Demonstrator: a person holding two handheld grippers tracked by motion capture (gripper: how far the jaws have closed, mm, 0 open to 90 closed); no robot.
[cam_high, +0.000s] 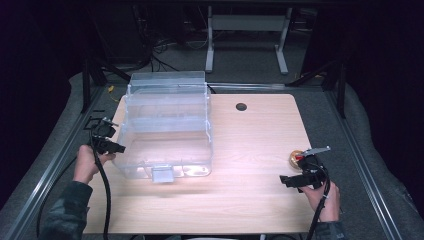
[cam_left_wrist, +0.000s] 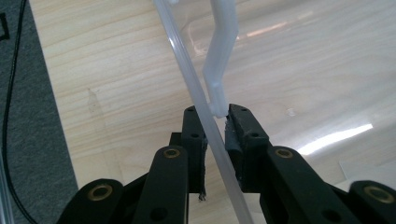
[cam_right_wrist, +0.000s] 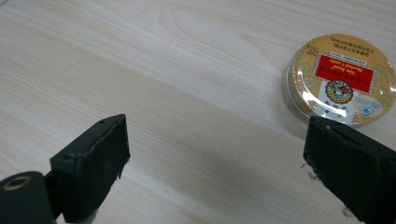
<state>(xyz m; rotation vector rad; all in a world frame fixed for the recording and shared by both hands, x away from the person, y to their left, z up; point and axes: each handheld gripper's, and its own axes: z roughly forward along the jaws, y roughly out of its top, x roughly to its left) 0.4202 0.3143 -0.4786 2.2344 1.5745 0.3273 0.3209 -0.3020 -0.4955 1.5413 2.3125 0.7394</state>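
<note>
Two grippers: both black, two-jawed, hand-held at a pale wood-grain table (cam_high: 250, 150)
Table: rectangular, smooth light laminate, round cable hole near far edge
Clear plastic bin (cam_high: 167, 127): largest item, left half of table; transparent, boxy, thin glossy walls, hinged lid tilted up at back, small frosted latch tab at front rim
Bin wall (cam_left_wrist: 205, 112): thin translucent sheet edge, running diagonally between left jaws; white moulded clip piece just above pads
Left gripper (cam_high: 107, 142) (cam_left_wrist: 215, 122): at bin's left side; jaws nearly pressed together, pinching the bin wall, pads touching it on both sides
Left pads: dark rubber, rough and frayed at edges; brass-coloured rivets on linkage
Right gripper (cam_high: 295, 181) (cam_right_wrist: 215, 154): near right edge of table, well apart from bin; jaws spread wide, holding nothing, bare wood between them
Round tin (cam_right_wrist: 338, 79) (cam_high: 295, 157): smallest item; flat, gold, shiny lid, red label with small print, emblem below; lying on table just beside right gripper's far jaw, whether touching cannot be told
</note>
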